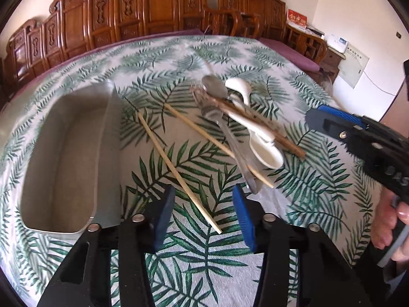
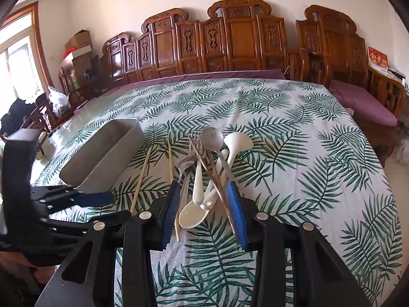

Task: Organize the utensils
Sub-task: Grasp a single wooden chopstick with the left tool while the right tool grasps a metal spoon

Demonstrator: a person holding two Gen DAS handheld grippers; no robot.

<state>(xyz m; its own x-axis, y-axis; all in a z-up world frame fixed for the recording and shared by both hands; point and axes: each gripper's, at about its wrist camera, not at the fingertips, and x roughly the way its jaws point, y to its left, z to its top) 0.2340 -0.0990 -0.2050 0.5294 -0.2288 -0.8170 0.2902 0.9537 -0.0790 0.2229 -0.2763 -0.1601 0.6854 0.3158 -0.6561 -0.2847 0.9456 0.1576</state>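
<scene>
While the utensils (image 2: 209,176) lie heaped on the leaf-print cloth (image 2: 306,153), your grippers come at them from two sides. In the heap you have a metal spoon (image 2: 211,138), a fork (image 2: 194,136), white spoons (image 2: 236,143), dark chopsticks (image 2: 217,179) and a second metal spoon (image 2: 185,165), all crossing one another. Two pale chopsticks (image 1: 176,171) lie apart from each other on the cloth, between the heap and the tray (image 1: 64,158); the one nearer the heap touches it. That grey tray sits on the cloth to the left of the utensils, nothing visible inside it.

Your right gripper (image 2: 203,212) straddles the near end of the heap, its blue pads (image 2: 170,212) partly apart; handles lie between them, but you cannot tell whether the pads press on any. Your left gripper (image 1: 202,217) hovers low over the near end of one pale chopstick, jaws partly apart with the stick's tip between them, not pinched.

From the left wrist view, your right hand (image 1: 391,220) shows at the edge, wrapped round its handle. Carved wooden benches (image 2: 230,43) with purple cushions (image 2: 363,102) line the wall behind the table.
</scene>
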